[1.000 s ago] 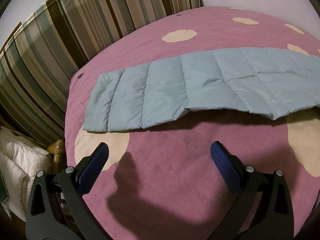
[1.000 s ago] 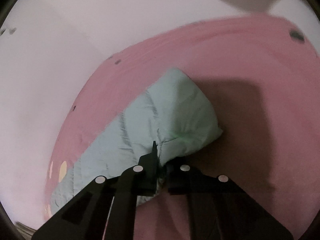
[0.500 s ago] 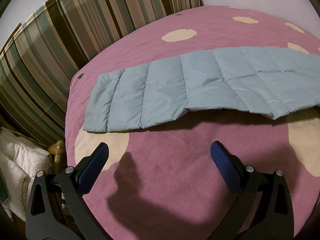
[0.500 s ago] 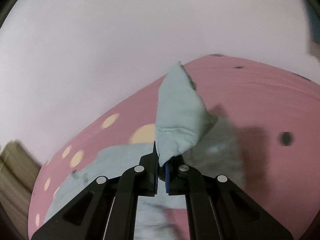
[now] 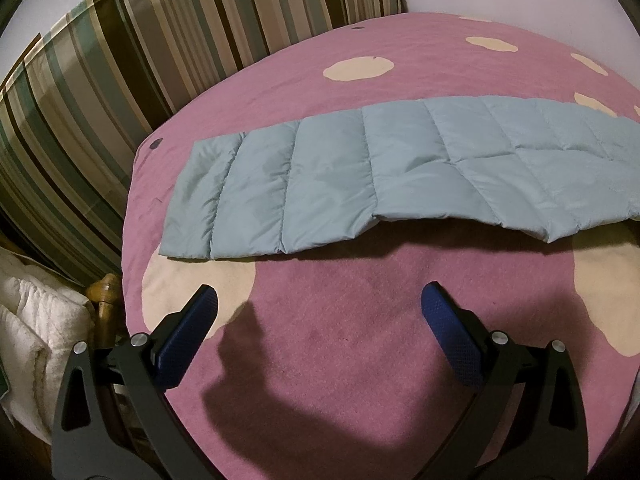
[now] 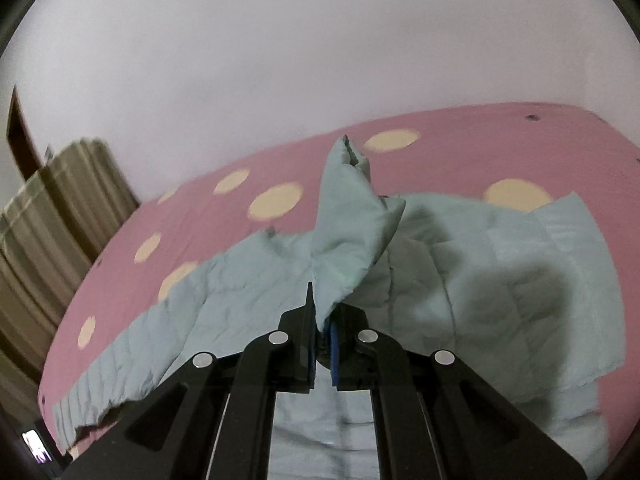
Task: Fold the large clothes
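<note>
While our right gripper (image 6: 322, 312) has its fingers clenched on one end of the pale blue quilted jacket (image 6: 460, 280), that pinched end stands up in a peak above the garment's body, which lies spread on the pink spotted bedspread (image 6: 192, 216). Our left gripper (image 5: 318, 322) hangs with its fingers spread wide and empty over bare bedspread (image 5: 360, 360), just short of the long quilted sleeve (image 5: 320, 184). That sleeve runs crosswise before the left fingers, its cuff end toward the striped curtain (image 5: 100, 80), its near edge closest to them. As we judge it, the fold turns on the right hand carrying its end over along the jacket's length. Our left hand is nearer the sleeve, so that part would fall to it.
</note>
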Demonstrator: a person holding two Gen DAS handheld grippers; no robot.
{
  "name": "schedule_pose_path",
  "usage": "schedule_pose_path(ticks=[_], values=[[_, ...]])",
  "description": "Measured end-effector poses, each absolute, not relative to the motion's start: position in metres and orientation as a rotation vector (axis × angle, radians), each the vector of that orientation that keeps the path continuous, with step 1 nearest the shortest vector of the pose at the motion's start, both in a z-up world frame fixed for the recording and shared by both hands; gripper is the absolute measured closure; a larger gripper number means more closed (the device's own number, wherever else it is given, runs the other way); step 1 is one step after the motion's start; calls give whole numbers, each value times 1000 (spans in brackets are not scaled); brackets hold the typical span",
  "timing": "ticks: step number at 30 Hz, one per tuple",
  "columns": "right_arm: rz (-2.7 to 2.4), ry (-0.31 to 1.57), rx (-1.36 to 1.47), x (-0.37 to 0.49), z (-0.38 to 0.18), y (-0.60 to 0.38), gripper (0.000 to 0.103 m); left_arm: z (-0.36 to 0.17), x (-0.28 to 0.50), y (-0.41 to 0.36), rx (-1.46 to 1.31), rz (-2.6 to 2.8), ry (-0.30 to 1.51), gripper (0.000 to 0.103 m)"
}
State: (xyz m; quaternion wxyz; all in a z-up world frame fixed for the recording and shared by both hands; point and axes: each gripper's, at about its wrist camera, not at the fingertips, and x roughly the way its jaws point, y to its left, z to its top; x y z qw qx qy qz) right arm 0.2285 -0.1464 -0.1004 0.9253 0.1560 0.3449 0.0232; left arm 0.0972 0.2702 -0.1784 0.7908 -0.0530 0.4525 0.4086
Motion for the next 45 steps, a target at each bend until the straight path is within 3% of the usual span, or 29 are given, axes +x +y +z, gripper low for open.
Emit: schedule_pose_path(ticks=[9,13,15,17,19,28,32,38,45], values=[[133,893,158,243,-151,-70,99,-179,98,270,-116,879,974,2],[149,970,118,248,-172,-57,93,-180,98,270,-113,880,974,2],[159,971,97,247,-172,-53,86,-180,98,270,-112,880,974,2],[204,969,111,244,-168,-51,65,-179,97,270,-114,879,974,2],[275,969,125,239,-163,-45,60,-179,97,270,-114,879,975,2],[286,854,237,195,-106,-96,61,-178,97,270,-106,883,976,2],[76,784,274,182,-89,-189,81,-178,97,271,-100,886,977,2],[-206,853,354,179,-125,-301,91,-176,96,271,-92,888,979,2],[-196,984,322,190,-178,-307,95,-175,99,267,-67,899,983,2]])
